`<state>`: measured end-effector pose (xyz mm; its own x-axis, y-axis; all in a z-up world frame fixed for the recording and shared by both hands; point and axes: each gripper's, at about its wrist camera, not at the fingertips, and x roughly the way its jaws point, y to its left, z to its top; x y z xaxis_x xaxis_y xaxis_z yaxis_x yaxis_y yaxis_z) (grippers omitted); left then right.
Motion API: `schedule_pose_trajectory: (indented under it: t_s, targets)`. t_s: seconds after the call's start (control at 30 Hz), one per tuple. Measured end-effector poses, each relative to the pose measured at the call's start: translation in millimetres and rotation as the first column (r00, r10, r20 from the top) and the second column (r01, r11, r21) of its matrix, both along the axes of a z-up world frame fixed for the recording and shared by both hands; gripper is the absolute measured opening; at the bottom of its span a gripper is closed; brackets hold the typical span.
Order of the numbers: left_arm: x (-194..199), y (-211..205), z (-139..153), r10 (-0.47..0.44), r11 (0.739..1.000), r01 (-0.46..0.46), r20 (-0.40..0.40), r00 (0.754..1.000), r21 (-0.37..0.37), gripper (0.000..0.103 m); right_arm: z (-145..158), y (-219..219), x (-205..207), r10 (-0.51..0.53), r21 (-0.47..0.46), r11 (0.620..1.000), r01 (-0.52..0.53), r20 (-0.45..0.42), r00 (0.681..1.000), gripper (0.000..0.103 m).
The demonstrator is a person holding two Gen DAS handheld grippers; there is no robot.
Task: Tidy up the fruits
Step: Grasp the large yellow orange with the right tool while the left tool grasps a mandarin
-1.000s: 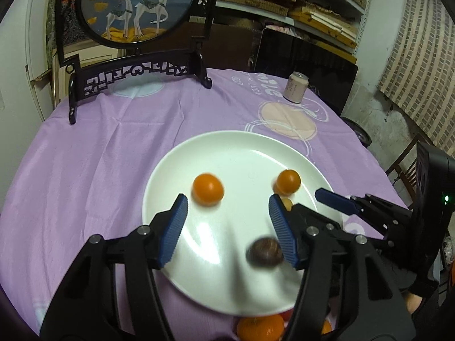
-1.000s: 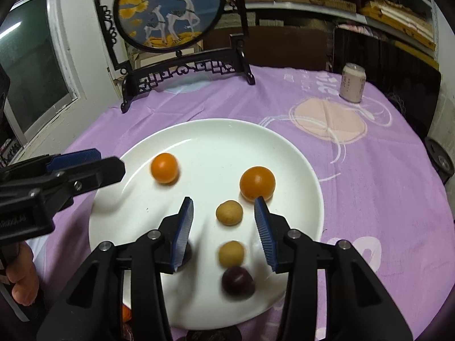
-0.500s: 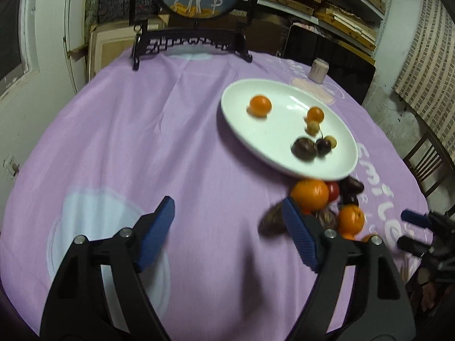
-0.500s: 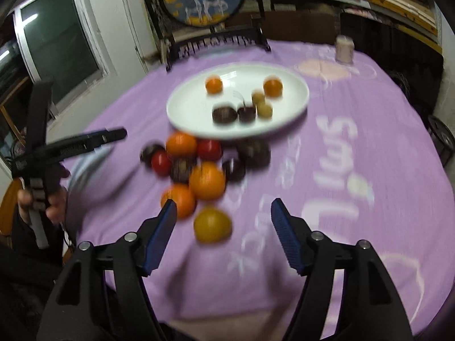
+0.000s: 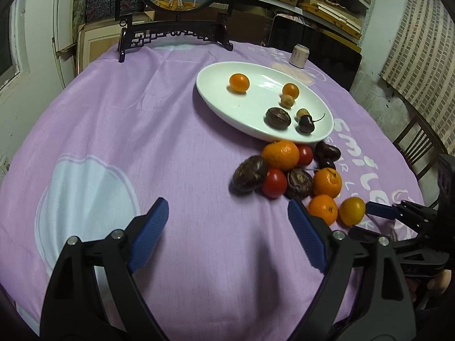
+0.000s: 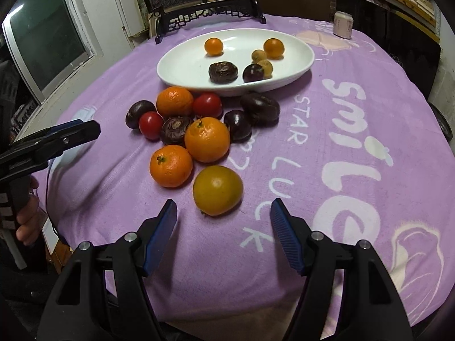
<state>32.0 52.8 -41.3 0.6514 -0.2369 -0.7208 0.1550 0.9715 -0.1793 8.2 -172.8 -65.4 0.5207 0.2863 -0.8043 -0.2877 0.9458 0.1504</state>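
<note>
A white plate point(image 6: 176, 71) point(image 5: 213, 102) holds small orange fruits, two tan ones, a dark passion fruit point(image 6: 223, 71) and a dark cherry. In front of it a loose pile lies on the purple cloth: three oranges, one of them point(image 6: 207, 139) in the middle, two red tomatoes, several dark fruits, and a yellow-orange fruit point(image 6: 217, 190) nearest me. My right gripper point(image 6: 223, 221) is open and empty just short of that fruit. My left gripper point(image 5: 227, 221) is open and empty, left of the pile point(image 5: 284, 170).
A round deer picture on a black stand point(image 5: 176, 31) is at the table's far edge. A small can point(image 5: 298, 55) stands far right of the plate. A window and wall lie left; a wooden chair point(image 5: 418, 142) is at the right.
Both grippers have pulled back from over the plate toward the near edge of the table. The passion fruit now lies on the plate. The fruit pile has come into view.
</note>
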Motion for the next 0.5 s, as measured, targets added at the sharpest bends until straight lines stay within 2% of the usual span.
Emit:
schedule_pose_trajectory:
  t_s: [0.1, 0.13, 0.17, 0.3, 0.43, 0.5]
  targets:
    - [-5.3, -5.6, -3.0, -0.023, 1.0, 0.023, -0.014, 1.0, -0.001, 0.088, -1.6, 3.2, 3.2, 0.005, 0.007, 1.0, -0.005, 0.023, 1.0, 0.069]
    - [-6.4, -8.6, -3.8, -0.034, 0.999, 0.034, -0.019, 0.999, 0.0, 0.088, -3.4, 4.7, 5.4, 0.011, 0.016, 1.0, -0.012, 0.024, 1.0, 0.058]
    - [-7.2, -11.3, -4.6, -0.043, 0.999, 0.043, -0.024, 0.999, -0.002, 0.088, -6.0, 5.8, 8.0, 0.021, 0.023, 1.0, -0.022, 0.011, 1.0, 0.038]
    - [-10.7, -30.5, -6.8, -0.104, 0.995, 0.104, -0.039, 0.994, 0.001, 0.088, -5.7, 0.8, 9.6, 0.014, 0.046, 0.999, -0.014, 0.017, 1.0, 0.036]
    - [-9.4, -49.6, -9.3, -0.143, 0.99, 0.144, -0.06, 0.988, 0.013, 0.088, -1.2, -18.5, 4.0, -0.035, 0.1, 0.994, 0.033, 0.018, 0.999, 0.036]
    - [-7.9, -61.7, -12.4, -0.161, 0.986, 0.163, -0.077, 0.984, 0.024, 0.088, 0.7, -29.3, -0.2, -0.065, 0.098, 0.993, 0.062, 0.029, 0.997, 0.036]
